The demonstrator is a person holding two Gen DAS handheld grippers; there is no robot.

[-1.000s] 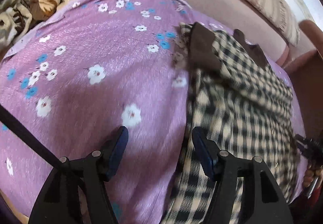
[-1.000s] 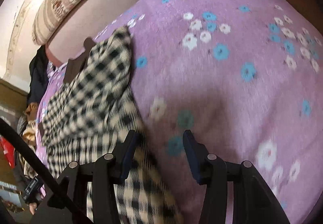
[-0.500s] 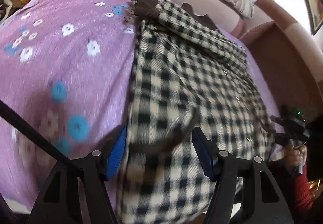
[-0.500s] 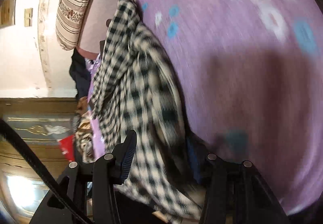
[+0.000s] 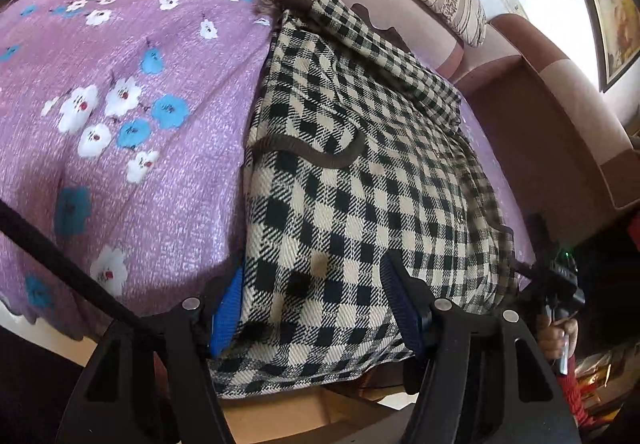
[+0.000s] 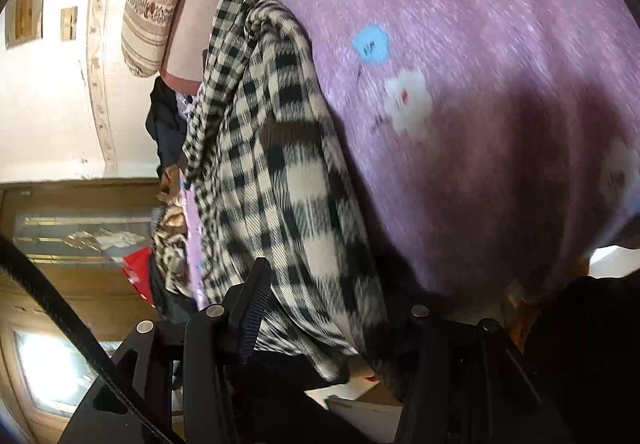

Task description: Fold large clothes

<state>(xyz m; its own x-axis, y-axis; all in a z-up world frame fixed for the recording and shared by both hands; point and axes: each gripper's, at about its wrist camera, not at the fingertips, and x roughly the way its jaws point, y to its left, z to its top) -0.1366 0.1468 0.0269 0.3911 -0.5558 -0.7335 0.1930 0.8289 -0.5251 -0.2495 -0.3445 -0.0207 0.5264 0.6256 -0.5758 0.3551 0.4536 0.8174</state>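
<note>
My left tool (image 5: 316, 308) and right tool (image 6: 324, 320) both stand apart around the near hem of the checked coat (image 5: 360, 180), lying on the purple bed cover (image 5: 120, 124). Next I should squeeze and lift to fold

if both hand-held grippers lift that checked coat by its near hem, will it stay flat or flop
The checked coat will likely flop: it already drapes in soft folds over the edge of the purple floral cover. Its thick, woolly weave and trimmed pocket suggest some weight, so the far part would probably sag and drag. The coarse cloth looks unlikely to slip from the pads.
</note>
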